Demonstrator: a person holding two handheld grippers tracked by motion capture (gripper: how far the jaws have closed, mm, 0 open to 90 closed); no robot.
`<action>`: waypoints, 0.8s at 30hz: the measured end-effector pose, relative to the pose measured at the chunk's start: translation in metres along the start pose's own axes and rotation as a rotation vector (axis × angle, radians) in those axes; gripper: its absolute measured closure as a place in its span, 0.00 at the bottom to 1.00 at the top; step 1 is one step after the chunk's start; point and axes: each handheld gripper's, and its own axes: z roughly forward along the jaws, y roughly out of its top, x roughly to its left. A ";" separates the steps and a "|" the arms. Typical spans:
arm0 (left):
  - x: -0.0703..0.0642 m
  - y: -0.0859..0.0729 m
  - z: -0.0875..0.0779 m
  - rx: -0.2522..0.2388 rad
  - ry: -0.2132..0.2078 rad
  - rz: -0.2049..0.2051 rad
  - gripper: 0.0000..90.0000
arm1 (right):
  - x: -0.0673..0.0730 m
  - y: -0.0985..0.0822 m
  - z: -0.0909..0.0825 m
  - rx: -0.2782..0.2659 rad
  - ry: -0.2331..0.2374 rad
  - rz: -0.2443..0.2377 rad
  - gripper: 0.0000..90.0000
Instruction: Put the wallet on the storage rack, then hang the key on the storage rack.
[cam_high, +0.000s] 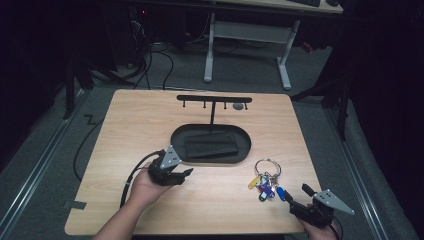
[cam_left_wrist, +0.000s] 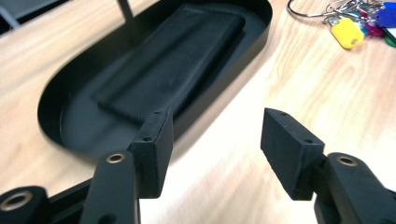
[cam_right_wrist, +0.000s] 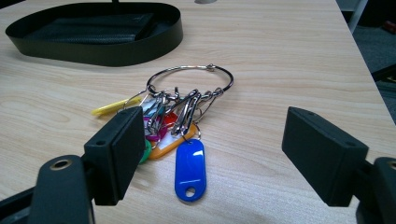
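On a light wood-grain table (cam_high: 125, 150) in a dark room with grey floor, the key ring (cam_high: 266, 179) lies just ahead of the right tool (cam_high: 295, 196), jaws apart, while the left tool (cam_high: 182, 175), jaws apart and empty, hovers beside the black oval tray (cam_high: 177, 136) holding a wallet (cam_high: 211, 146).

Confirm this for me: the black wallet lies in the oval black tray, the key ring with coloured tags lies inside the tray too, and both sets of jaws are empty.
One thing is wrong: the key ring is not in the tray; it lies on the bare table beside it, as the high view shows. The wallet is in the tray, and the left gripper and right gripper hold nothing.
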 end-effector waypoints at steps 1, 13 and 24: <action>0.000 -0.004 -0.003 -0.001 0.005 -0.008 0.47 | 0.000 0.000 0.000 0.000 0.000 -0.002 0.24; 0.002 -0.076 -0.051 -0.027 0.085 -0.108 0.36 | 0.005 0.000 0.003 0.007 0.012 -0.034 0.24; -0.001 -0.084 -0.055 -0.062 0.058 -0.125 0.31 | 0.019 0.006 0.007 0.035 -0.005 -0.092 0.23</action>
